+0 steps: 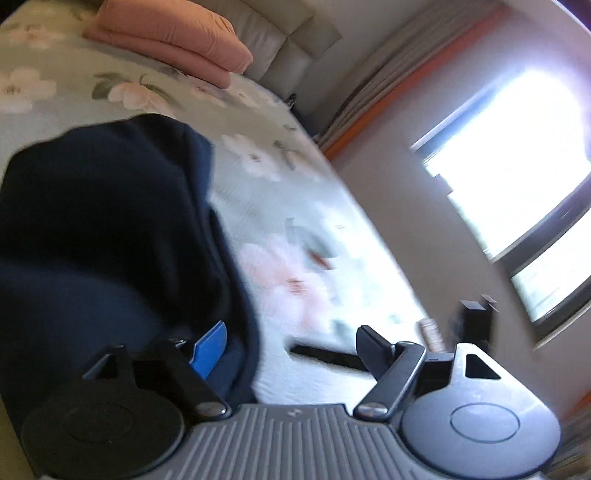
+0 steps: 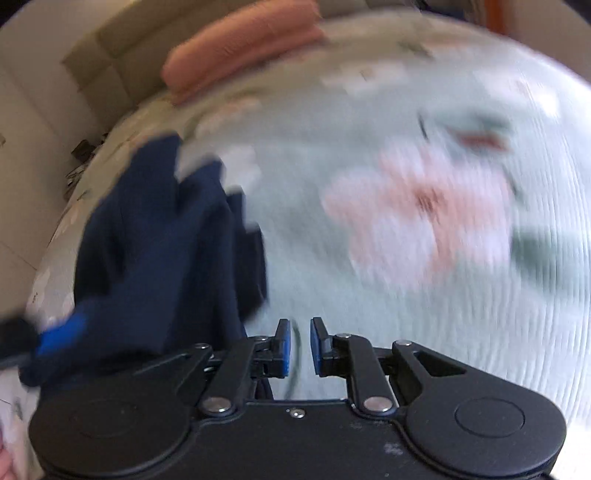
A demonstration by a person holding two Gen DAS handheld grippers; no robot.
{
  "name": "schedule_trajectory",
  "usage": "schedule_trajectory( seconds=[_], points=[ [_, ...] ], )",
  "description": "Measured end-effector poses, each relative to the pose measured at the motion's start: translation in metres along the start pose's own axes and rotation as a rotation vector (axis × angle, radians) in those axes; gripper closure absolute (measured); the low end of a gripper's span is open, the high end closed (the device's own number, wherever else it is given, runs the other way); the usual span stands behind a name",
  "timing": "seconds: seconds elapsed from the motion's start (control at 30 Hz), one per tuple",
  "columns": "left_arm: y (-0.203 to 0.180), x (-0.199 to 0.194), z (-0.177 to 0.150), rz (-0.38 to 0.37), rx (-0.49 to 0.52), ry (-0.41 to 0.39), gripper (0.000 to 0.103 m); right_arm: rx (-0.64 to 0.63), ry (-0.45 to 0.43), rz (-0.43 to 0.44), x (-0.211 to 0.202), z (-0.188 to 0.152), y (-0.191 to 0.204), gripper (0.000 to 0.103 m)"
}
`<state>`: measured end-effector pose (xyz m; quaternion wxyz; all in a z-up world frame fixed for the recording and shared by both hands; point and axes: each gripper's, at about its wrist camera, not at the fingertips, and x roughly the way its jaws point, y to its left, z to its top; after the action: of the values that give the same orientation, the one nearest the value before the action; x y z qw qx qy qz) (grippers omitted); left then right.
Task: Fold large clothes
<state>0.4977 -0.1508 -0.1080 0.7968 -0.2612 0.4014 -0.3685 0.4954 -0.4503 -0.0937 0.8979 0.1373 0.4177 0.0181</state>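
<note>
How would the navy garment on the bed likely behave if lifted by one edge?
The navy garment lies heaped in soft folds on the floral bedspread, so it is probably floppy and would drape and sag. Its bulk suggests some weight, and layers could slide apart.

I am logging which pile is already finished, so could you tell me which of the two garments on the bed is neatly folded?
The pink garment, lying near the headboard, is stacked in flat, even layers. The navy garment is loose and bunched.

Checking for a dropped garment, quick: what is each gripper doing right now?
Left gripper: open wide, nothing gripped; dark blue garment beside one finger.
Right gripper: slightly open, holding nothing.
</note>
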Motion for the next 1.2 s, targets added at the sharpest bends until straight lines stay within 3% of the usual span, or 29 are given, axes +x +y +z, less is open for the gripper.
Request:
schedule_trajectory(
  seconds=[0.1, 0.17, 0.23, 0.33, 0.4, 0.47, 0.57, 0.67, 0.73, 0.8, 0.9, 1.03, 1.13, 1.2],
  points=[
    [-0.006, -0.013, -0.013, -0.139, -0.036, 0.061, 0.025, -0.038, -0.055, 0.051, 0.002, 0.027, 0.019, 0.085],
    [-0.009, -0.028, -0.021, -0.176, -0.048, 0.097, 0.03, -0.084, -0.074, 0.087, -0.007, 0.037, 0.035, 0.085],
    [-0.006, -0.05, -0.022, -0.111, -0.044, 0.056, 0.031, -0.132, -0.056, 0.142, -0.008, 0.041, 0.055, 0.085],
    [0.006, -0.084, -0.015, 0.014, -0.045, -0.074, 0.031, -0.181, -0.017, 0.23, -0.004, 0.039, 0.08, 0.084],
    [0.023, -0.092, -0.006, 0.098, -0.037, -0.121, 0.031, -0.248, 0.002, 0.235, 0.002, 0.033, 0.103, 0.084],
    [0.04, -0.074, -0.002, 0.128, -0.03, -0.098, 0.035, -0.332, 0.039, 0.187, 0.018, 0.024, 0.121, 0.084],
    [0.063, -0.03, -0.014, 0.12, -0.017, 0.009, 0.052, -0.456, 0.126, 0.048, 0.045, -0.003, 0.125, 0.085],
    [0.062, -0.002, -0.044, 0.222, 0.097, 0.044, 0.074, -0.478, 0.209, -0.083, 0.071, -0.033, 0.101, 0.085],
    [0.053, -0.006, -0.059, 0.265, 0.149, 0.038, 0.074, -0.388, 0.249, -0.048, 0.075, -0.047, 0.08, 0.085],
    [0.046, -0.007, -0.065, 0.293, 0.189, 0.038, 0.074, -0.43, 0.241, -0.046, 0.069, -0.048, 0.079, 0.088],
    [0.043, -0.006, -0.056, 0.307, 0.217, 0.049, 0.073, -0.416, 0.165, -0.064, 0.052, -0.022, 0.08, 0.087],
    [0.039, 0.002, -0.05, 0.284, 0.206, 0.068, 0.073, -0.432, -0.092, 0.047, 0.034, 0.041, 0.109, 0.082],
    [0.032, 0.004, -0.052, 0.301, 0.24, 0.066, 0.073, -0.502, -0.198, 0.094, 0.059, 0.069, 0.143, 0.082],
    [0.031, 0.004, -0.055, 0.307, 0.254, 0.06, 0.073, -0.567, -0.191, 0.086, 0.094, 0.074, 0.161, 0.082]
  ],
)
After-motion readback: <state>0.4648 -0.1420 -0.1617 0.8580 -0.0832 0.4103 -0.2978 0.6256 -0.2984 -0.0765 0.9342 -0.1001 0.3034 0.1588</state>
